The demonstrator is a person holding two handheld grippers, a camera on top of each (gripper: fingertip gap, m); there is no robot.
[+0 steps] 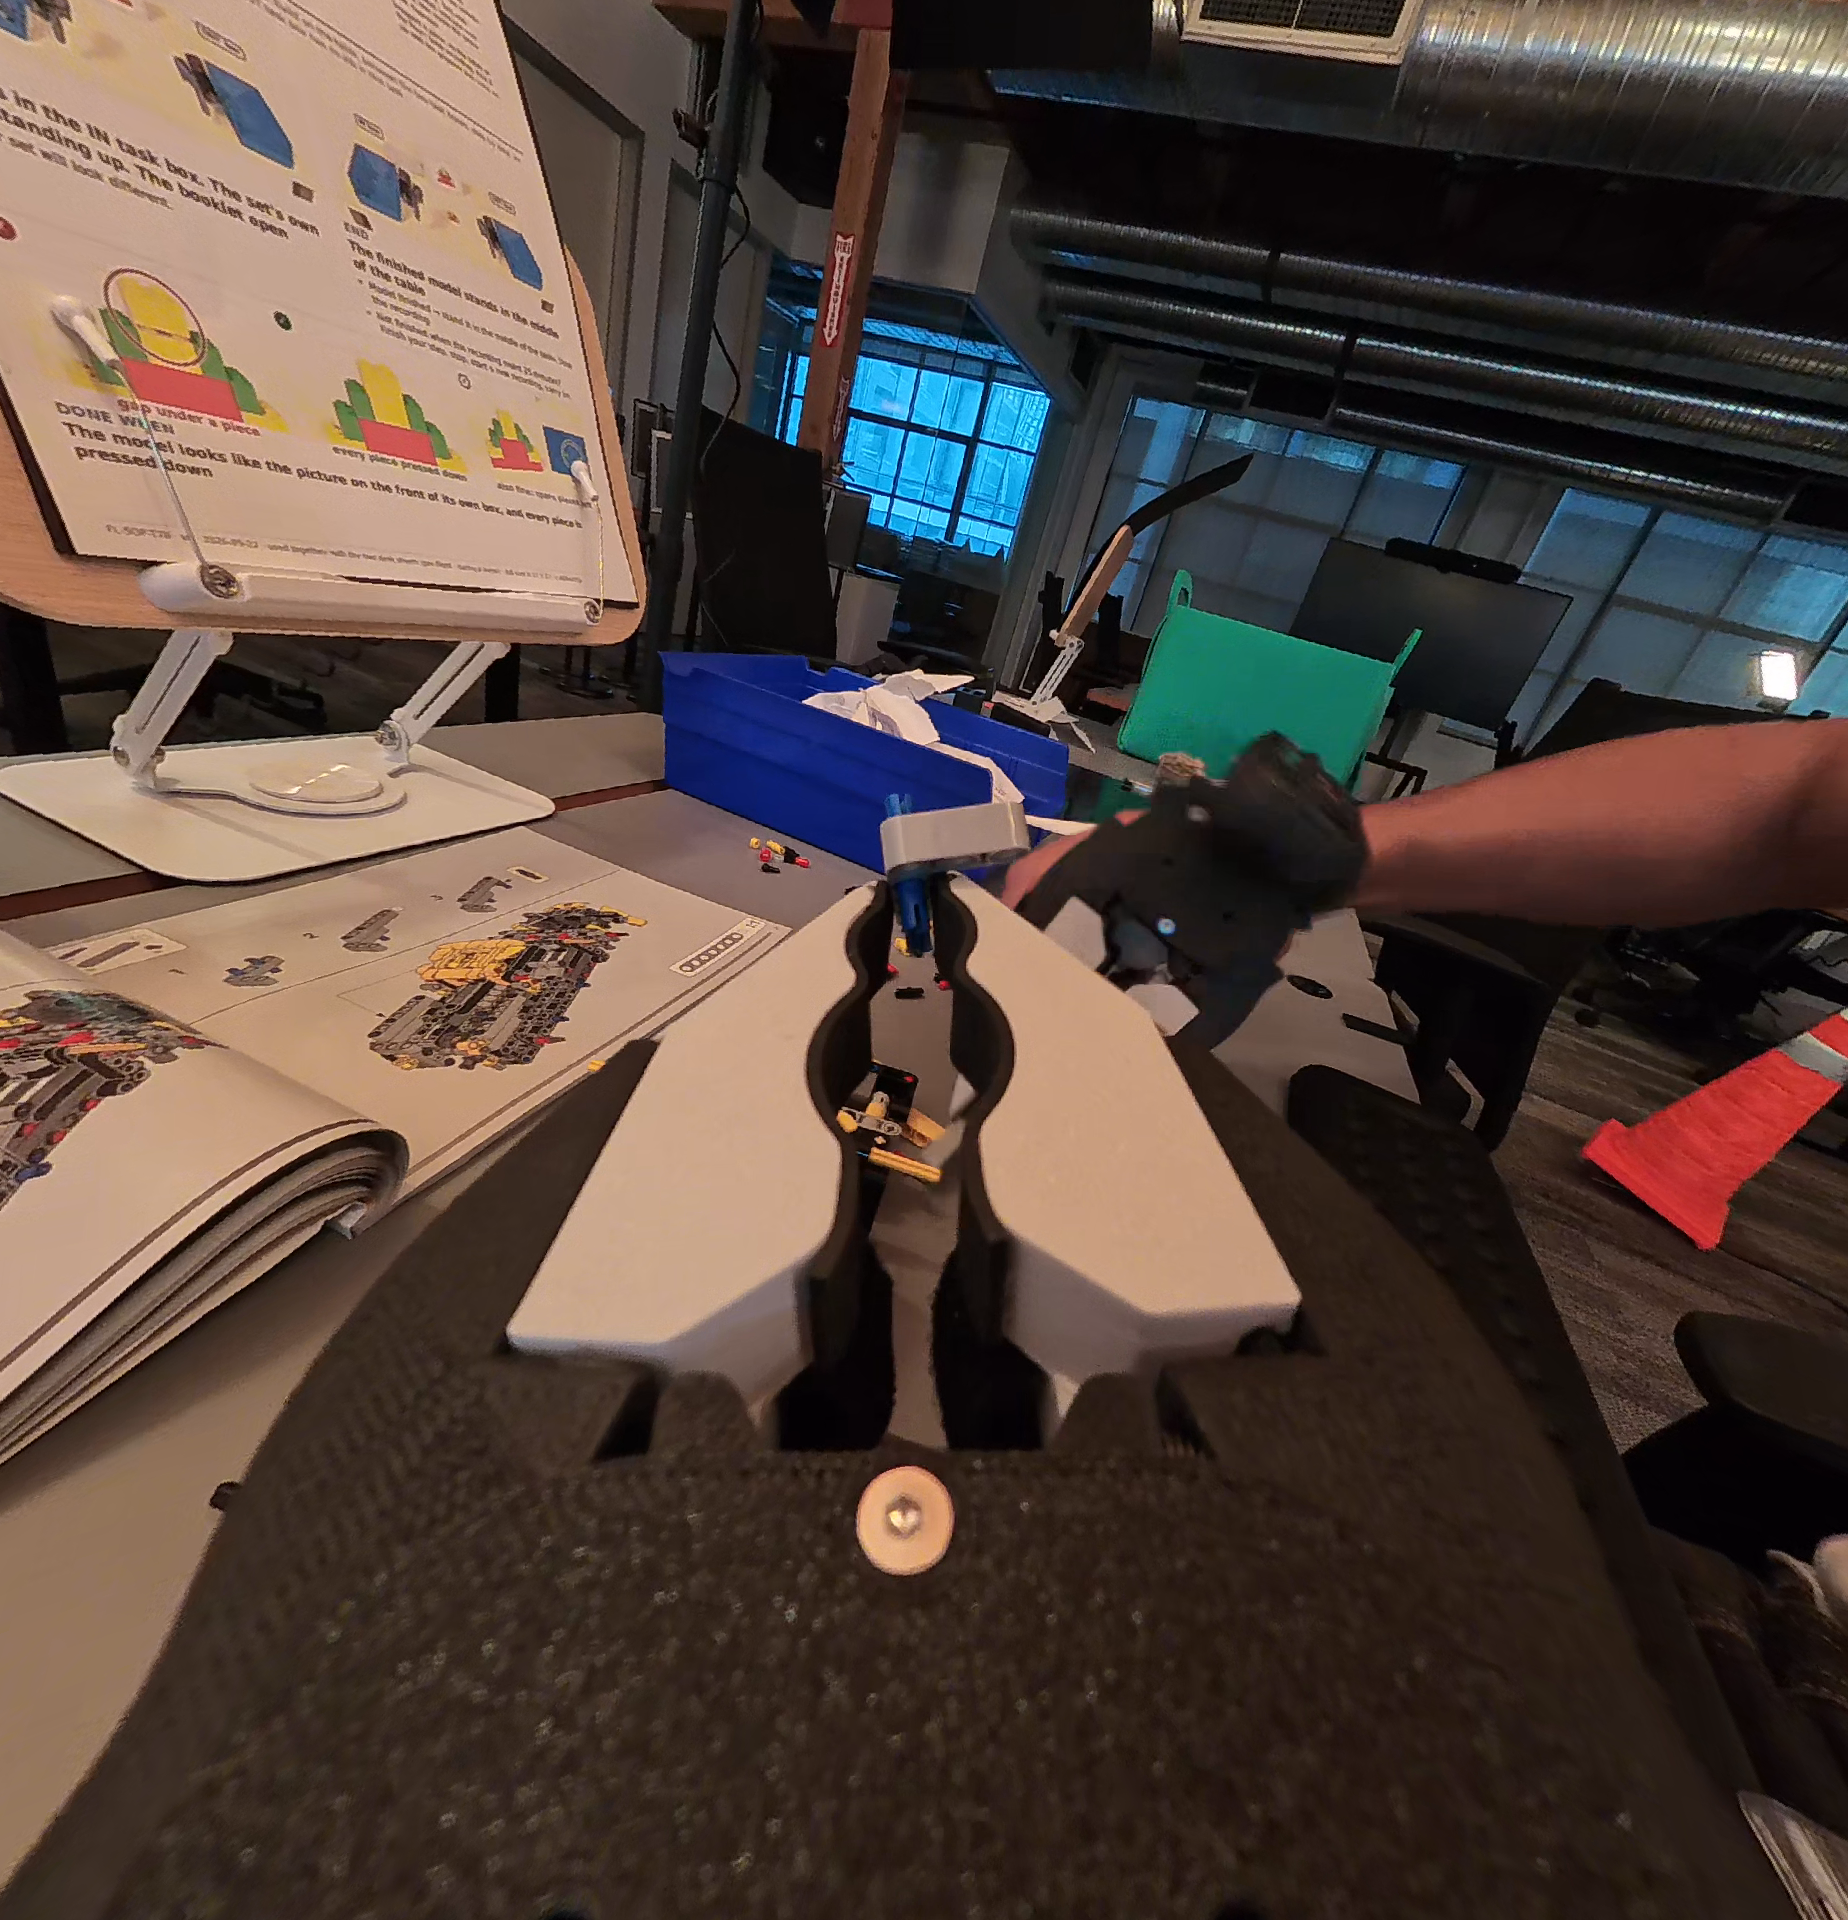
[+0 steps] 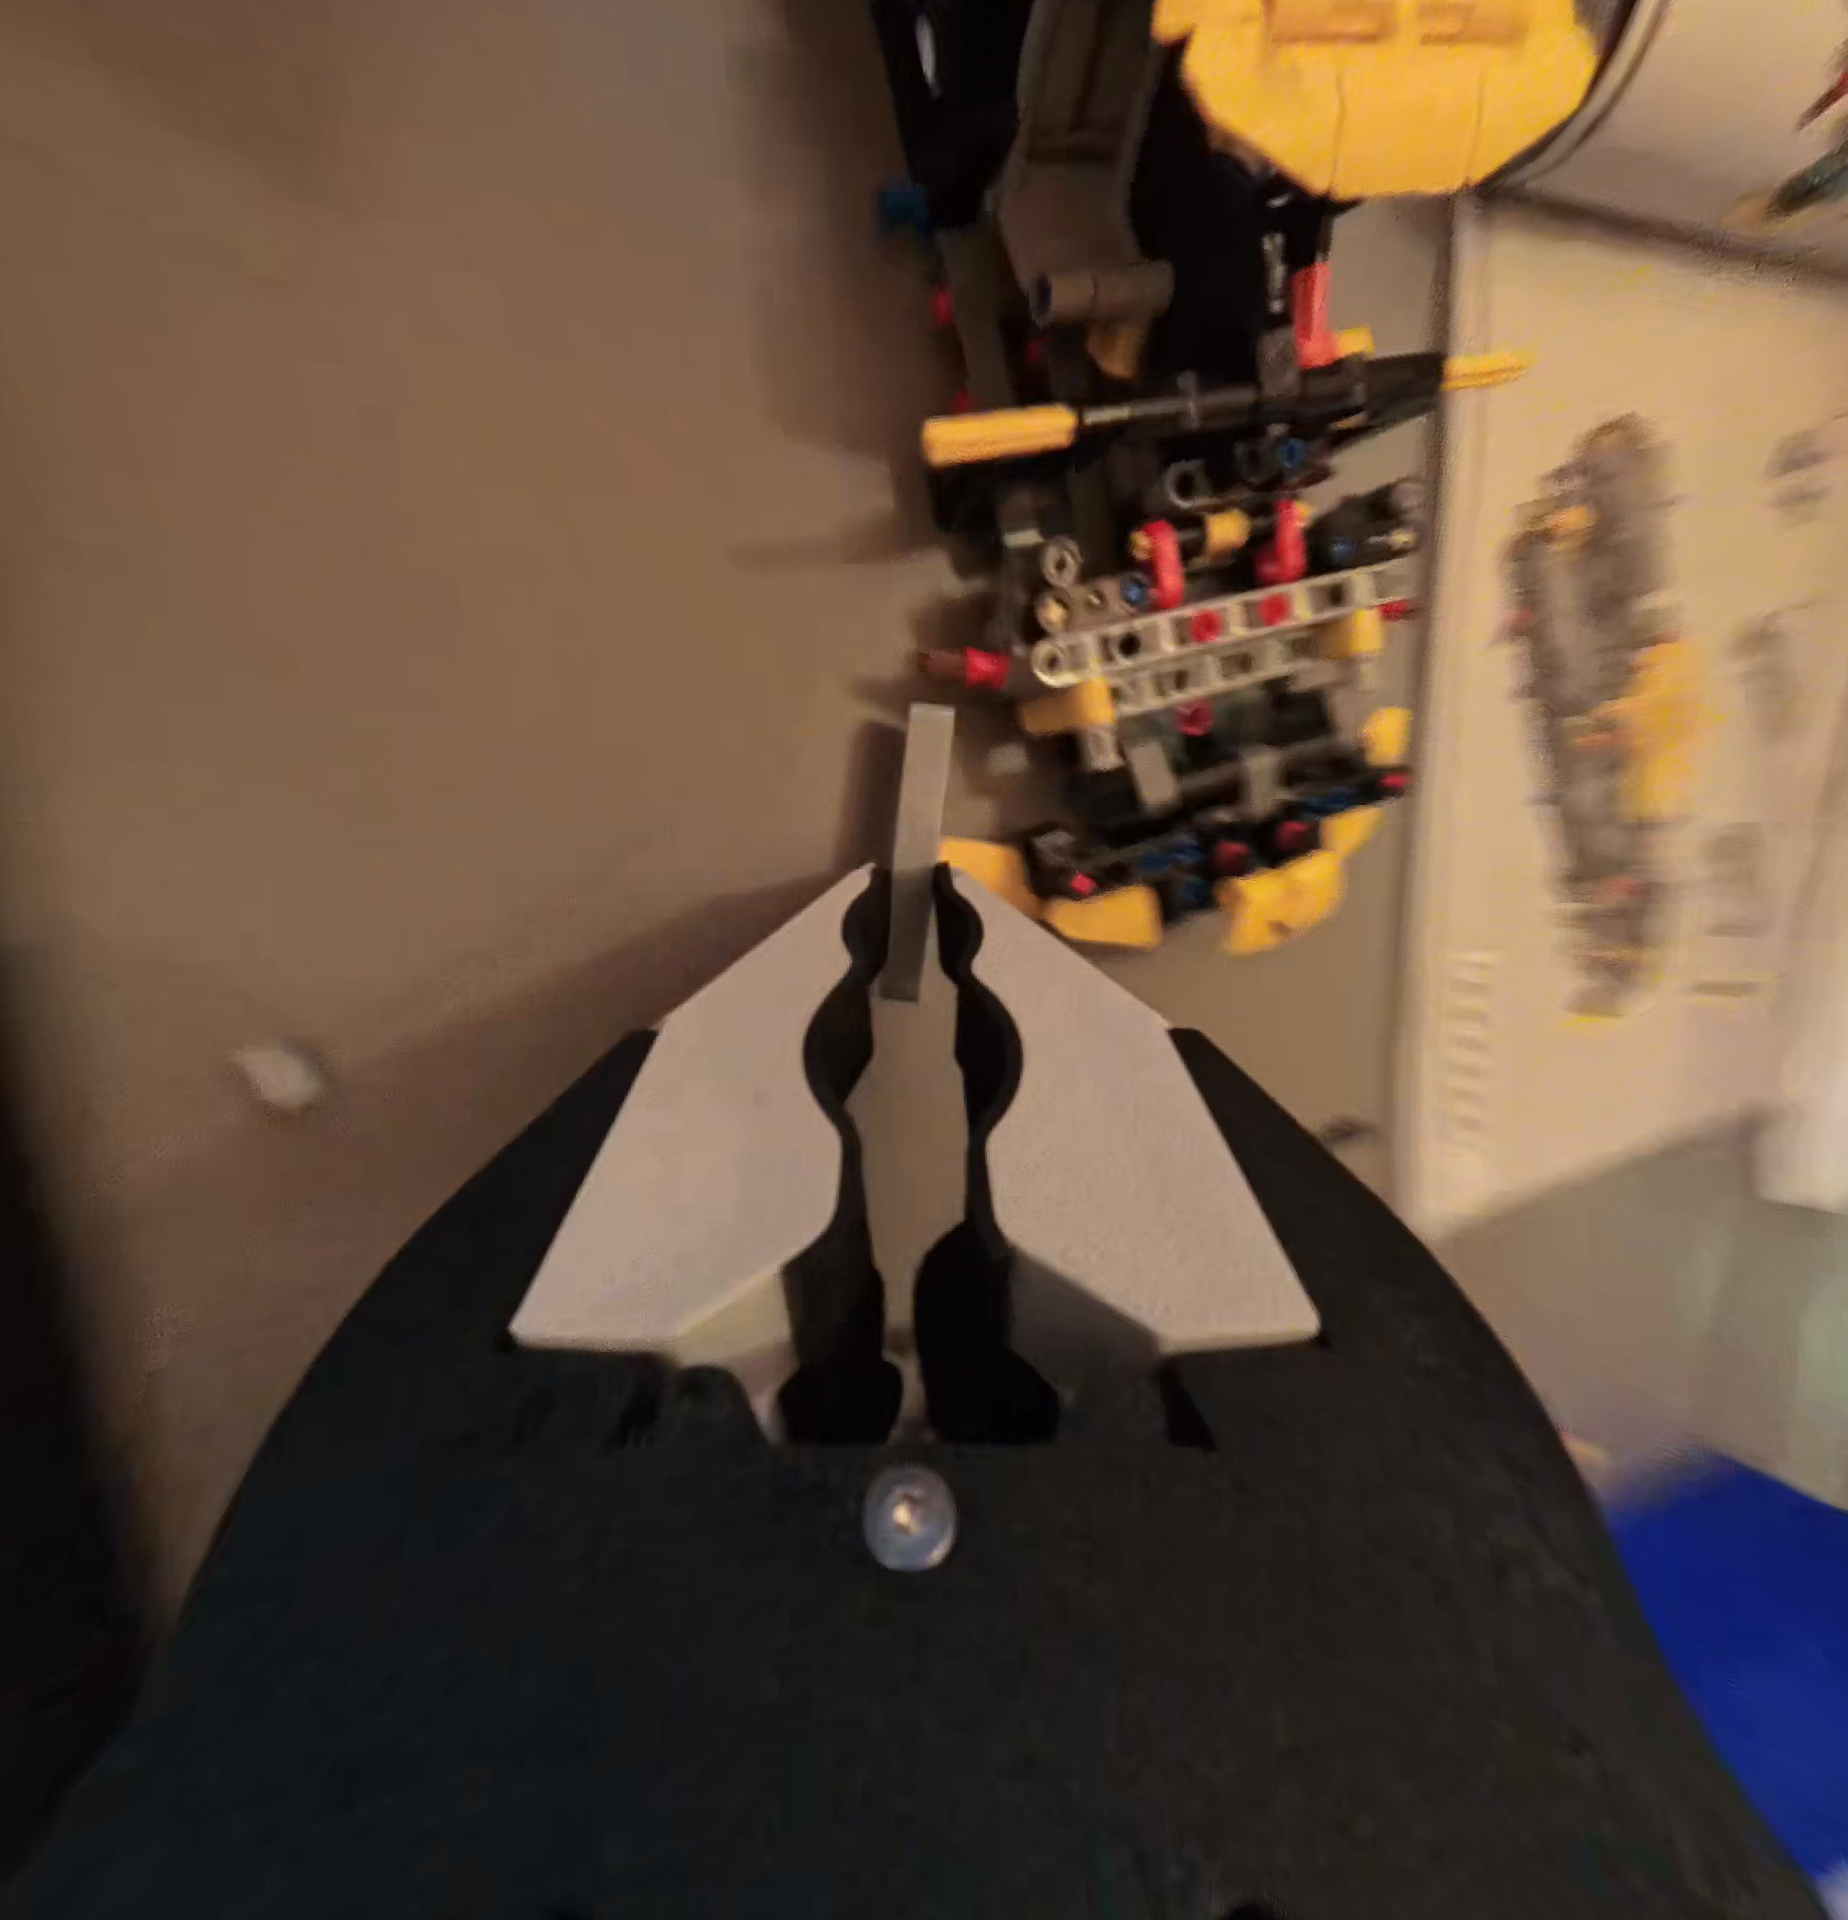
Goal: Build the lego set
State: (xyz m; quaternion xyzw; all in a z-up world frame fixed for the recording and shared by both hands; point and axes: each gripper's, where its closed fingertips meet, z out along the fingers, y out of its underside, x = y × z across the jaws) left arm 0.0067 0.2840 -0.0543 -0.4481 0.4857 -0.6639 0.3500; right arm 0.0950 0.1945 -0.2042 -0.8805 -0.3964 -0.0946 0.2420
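My left gripper [image 1: 912, 906] is shut on a small blue pin [image 1: 912, 920] that carries a short grey beam [image 1: 956, 836] above the fingertips. Yellow and black model parts [image 1: 887, 1124] show on the table between its fingers. My right gripper [image 2: 909, 883] is shut on a thin grey piece [image 2: 918, 831] seen edge-on. Beyond it the partly built black, yellow and grey model [image 2: 1211, 644] lies on the table; this view is blurred. The right gripper [image 1: 1169, 935] also shows in the left wrist view, held by a gloved hand just right of my left fingertips, its tips hidden.
An open instruction booklet [image 1: 380, 987] lies at left and shows in the right wrist view [image 2: 1626, 727]. A sheet on a white stand [image 1: 276, 312] is behind it. There is a blue bin [image 1: 795, 748] with crumpled paper, and loose small parts [image 1: 774, 854] lie near it. An orange cone [image 1: 1751, 1122] lies on the floor. One gripper's finger ends stand about 20 cm off the other's.
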